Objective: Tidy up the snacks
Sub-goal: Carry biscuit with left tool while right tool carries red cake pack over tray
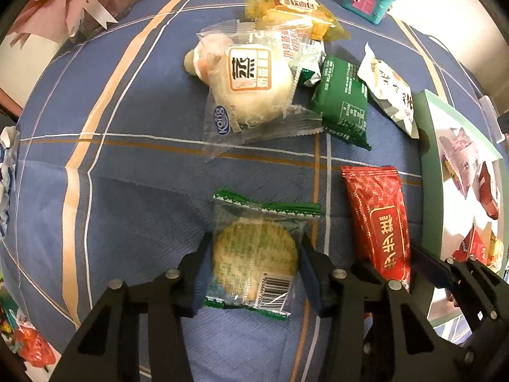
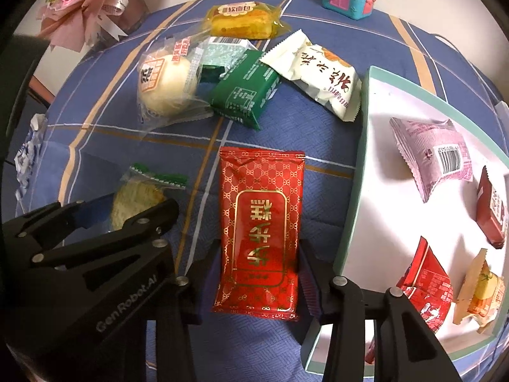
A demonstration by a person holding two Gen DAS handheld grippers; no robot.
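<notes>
Both grippers point down at the blue checked cloth (image 1: 127, 159). The left gripper (image 1: 254, 270) has its pads pressed on both sides of a round cracker in a clear, green-edged wrapper (image 1: 254, 251), near the cloth's front edge. Just beside it, the right gripper (image 2: 259, 286) clamps the lower end of a red packet (image 2: 261, 229), right next to the green-rimmed box (image 2: 359, 146) that already holds several snacks. Further back lie a wrapped bun (image 1: 251, 89), a dark green packet (image 1: 343, 102) and a white packet (image 2: 318, 73).
</notes>
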